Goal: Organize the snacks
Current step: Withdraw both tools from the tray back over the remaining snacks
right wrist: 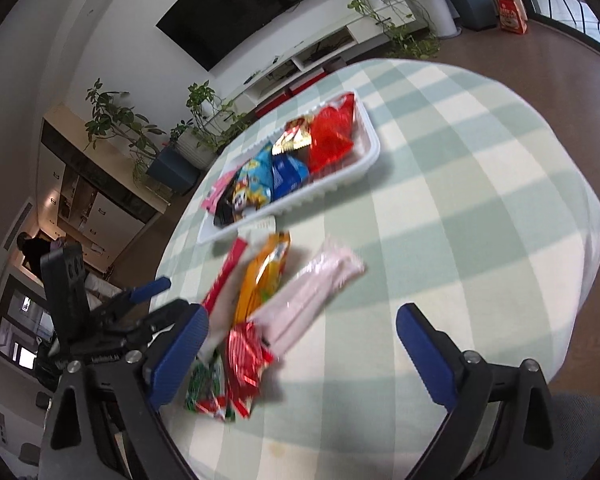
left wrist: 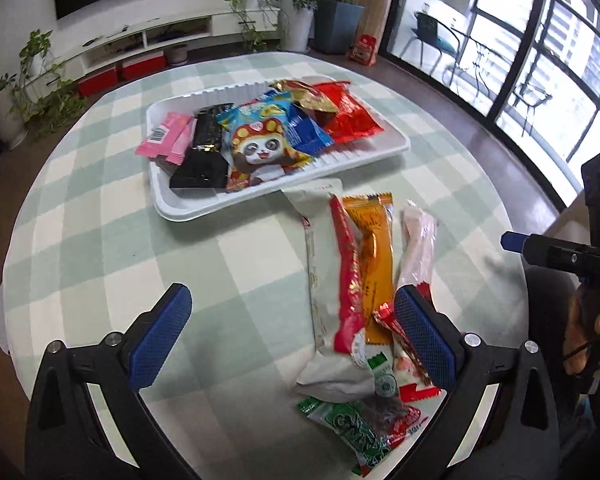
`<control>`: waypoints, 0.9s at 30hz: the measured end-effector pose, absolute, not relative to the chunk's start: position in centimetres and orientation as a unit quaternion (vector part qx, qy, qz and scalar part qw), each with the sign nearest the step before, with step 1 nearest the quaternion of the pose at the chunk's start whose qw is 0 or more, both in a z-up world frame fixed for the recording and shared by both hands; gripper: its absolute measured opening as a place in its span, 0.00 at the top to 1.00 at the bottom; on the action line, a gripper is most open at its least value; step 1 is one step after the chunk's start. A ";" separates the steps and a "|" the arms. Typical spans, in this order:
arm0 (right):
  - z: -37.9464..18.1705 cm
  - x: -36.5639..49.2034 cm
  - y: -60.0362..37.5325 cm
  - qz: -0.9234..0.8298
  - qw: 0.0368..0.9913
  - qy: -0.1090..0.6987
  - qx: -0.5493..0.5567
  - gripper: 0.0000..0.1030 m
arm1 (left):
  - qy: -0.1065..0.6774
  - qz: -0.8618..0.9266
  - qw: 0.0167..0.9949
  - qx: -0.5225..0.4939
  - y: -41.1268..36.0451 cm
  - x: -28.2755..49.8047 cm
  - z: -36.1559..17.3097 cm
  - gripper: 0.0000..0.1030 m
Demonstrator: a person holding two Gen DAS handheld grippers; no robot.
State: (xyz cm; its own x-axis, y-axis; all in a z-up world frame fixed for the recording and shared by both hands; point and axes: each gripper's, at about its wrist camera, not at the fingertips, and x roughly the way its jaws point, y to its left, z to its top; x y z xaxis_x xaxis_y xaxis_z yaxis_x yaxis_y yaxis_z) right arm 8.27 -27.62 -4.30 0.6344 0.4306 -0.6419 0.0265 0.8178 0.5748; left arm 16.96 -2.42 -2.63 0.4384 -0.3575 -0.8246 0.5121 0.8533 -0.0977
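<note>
Blue-padded left gripper (left wrist: 292,336) and right gripper (right wrist: 300,350) hover released over loose snacks (left wrist: 364,280); picking one packet cleanly for the tray (left wrist: 188,208) looks best.

- tablecloth (left wrist: 100,240): soft matt cloth, green-and-cream check
- tray (left wrist: 188,210) out ahead of the grippers: smooth white plastic, ribbed walls
- snack wrappers (left wrist: 364,256) near the fingers: shiny crinkly foil and plastic
- pads (left wrist: 160,340): blue, dimpled rubbery texture
</note>
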 end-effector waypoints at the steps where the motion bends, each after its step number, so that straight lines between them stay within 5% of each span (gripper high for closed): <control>1: -4.5 8.0 -27.6 0.118 0.859 0.413 0.277 0.08 | 0.467 -0.259 0.840 0.095 -2.8 16.9 -2.8 0.00; 3: -4.8 7.6 -27.3 0.119 0.858 0.416 0.276 0.10 | 0.469 -0.260 0.836 0.118 -3.4 16.7 -3.1 0.06; 5: -4.9 7.5 -27.2 0.124 0.857 0.416 0.278 0.12 | 0.478 -0.267 0.828 0.124 -3.7 16.6 -3.6 0.33; 7: -4.8 7.3 -26.9 0.127 0.858 0.416 0.274 0.16 | 0.488 -0.265 0.822 0.126 -3.8 16.6 -4.2 0.40; 24: -6.4 7.0 -25.6 0.130 0.850 0.437 0.265 0.23 | 0.515 -0.267 0.791 0.195 -6.2 17.3 -6.7 0.40; 27: -6.7 7.3 -25.3 0.125 0.847 0.446 0.261 0.29 | 0.518 -0.268 0.791 0.185 -6.3 17.7 -6.9 0.50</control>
